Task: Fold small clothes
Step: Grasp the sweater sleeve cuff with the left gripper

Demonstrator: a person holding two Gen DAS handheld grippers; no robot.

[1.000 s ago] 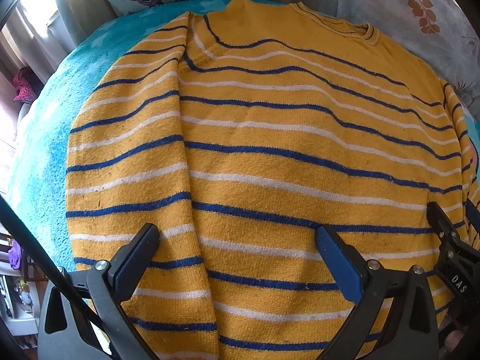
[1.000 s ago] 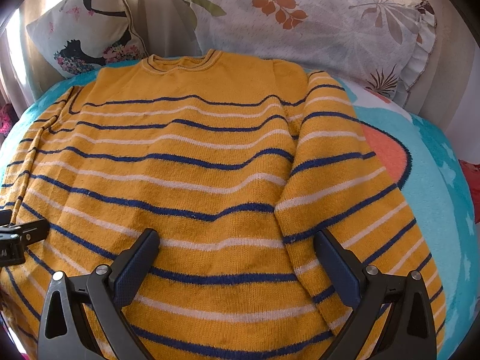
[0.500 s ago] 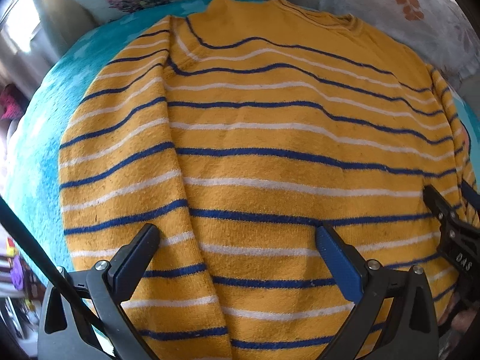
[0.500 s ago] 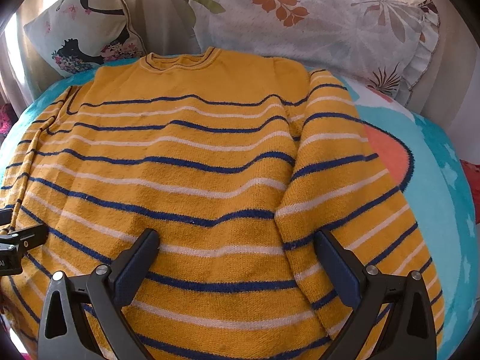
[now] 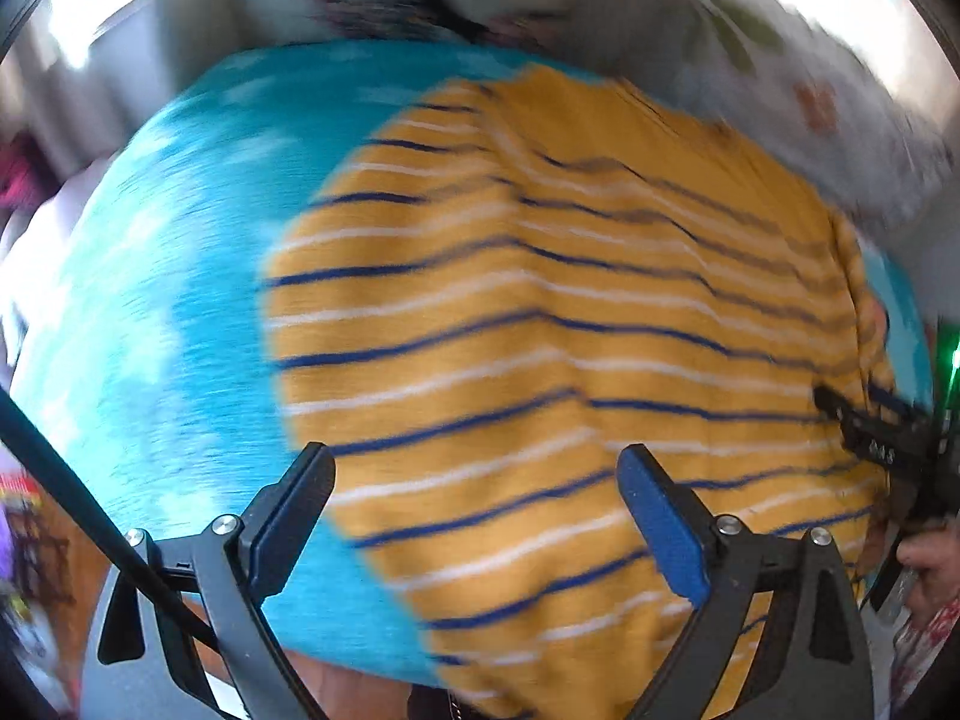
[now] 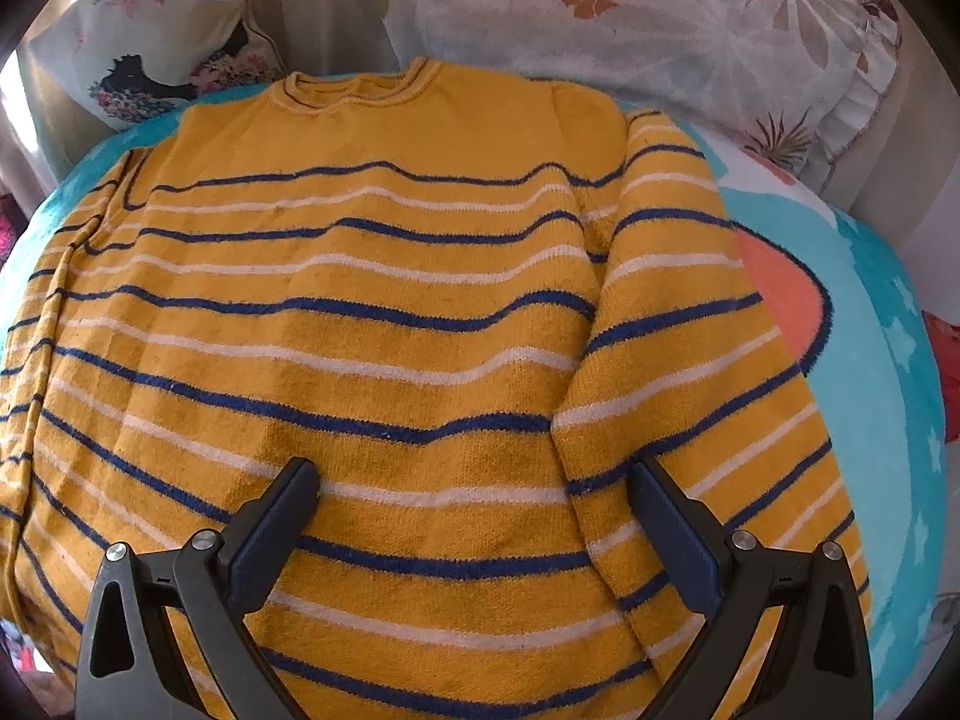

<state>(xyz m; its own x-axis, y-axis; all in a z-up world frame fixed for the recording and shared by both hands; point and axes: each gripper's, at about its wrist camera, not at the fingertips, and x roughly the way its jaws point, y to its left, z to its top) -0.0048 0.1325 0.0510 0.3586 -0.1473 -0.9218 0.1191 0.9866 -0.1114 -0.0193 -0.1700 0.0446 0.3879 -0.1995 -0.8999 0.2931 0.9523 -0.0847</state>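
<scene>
The yellow striped sweater (image 6: 372, 372) lies flat on the blue blanket (image 6: 870, 396), neck near the pillows (image 6: 660, 18). Nothing looks folded yet, so this is the start. The left gripper (image 5: 474, 516) hangs wide open over the sweater's left edge, holding nothing. The right gripper (image 6: 474, 516) is wide open too, and empty. Next, I think, one must pinch a sleeve (image 6: 690, 372) and fold it in.
</scene>
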